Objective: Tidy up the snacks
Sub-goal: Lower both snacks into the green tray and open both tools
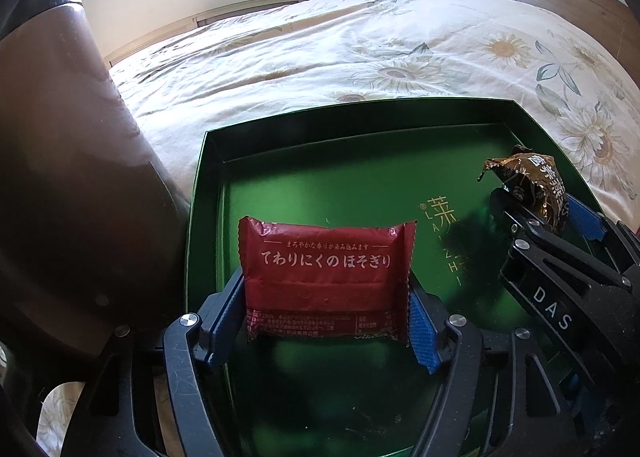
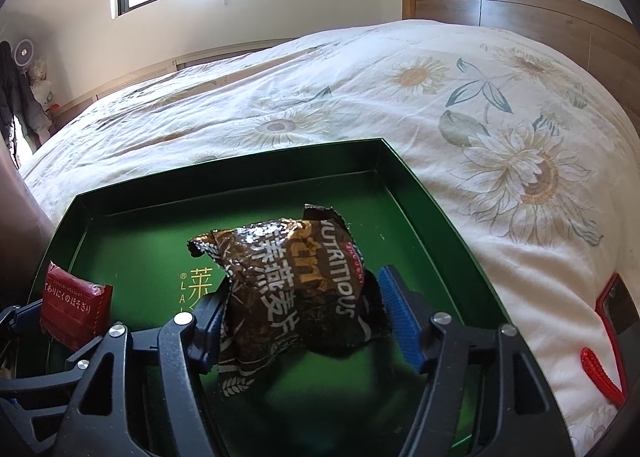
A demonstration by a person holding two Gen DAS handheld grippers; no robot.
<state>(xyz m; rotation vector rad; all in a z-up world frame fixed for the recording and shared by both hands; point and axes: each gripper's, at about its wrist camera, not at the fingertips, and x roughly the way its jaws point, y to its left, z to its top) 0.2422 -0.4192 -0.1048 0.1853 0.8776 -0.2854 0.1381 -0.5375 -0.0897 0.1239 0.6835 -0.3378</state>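
A shallow green tray (image 1: 360, 185) (image 2: 160, 233) lies on the bed. A red snack packet (image 1: 326, 273) (image 2: 74, 307) with white Japanese lettering stands upright at the tray's near left. It sits between the blue pads of my left gripper (image 1: 326, 285), which meet its side edges without squeezing it. The packet looks flat and unbuckled. My right gripper (image 2: 306, 289) (image 1: 536, 197) is shut on a brown crinkled oat packet (image 2: 288, 289) (image 1: 528, 181). It holds that packet a little above the tray's right half, where it casts a shadow.
The tray rests on a white sunflower quilt (image 1: 360, 49) (image 2: 400, 105). A wooden headboard (image 2: 520, 17) stands behind. A brown padded chair back (image 1: 72, 145) rises close on the left. A red-cased phone (image 2: 616, 309) with a red coiled strap (image 2: 600, 373) lies on the quilt at right.
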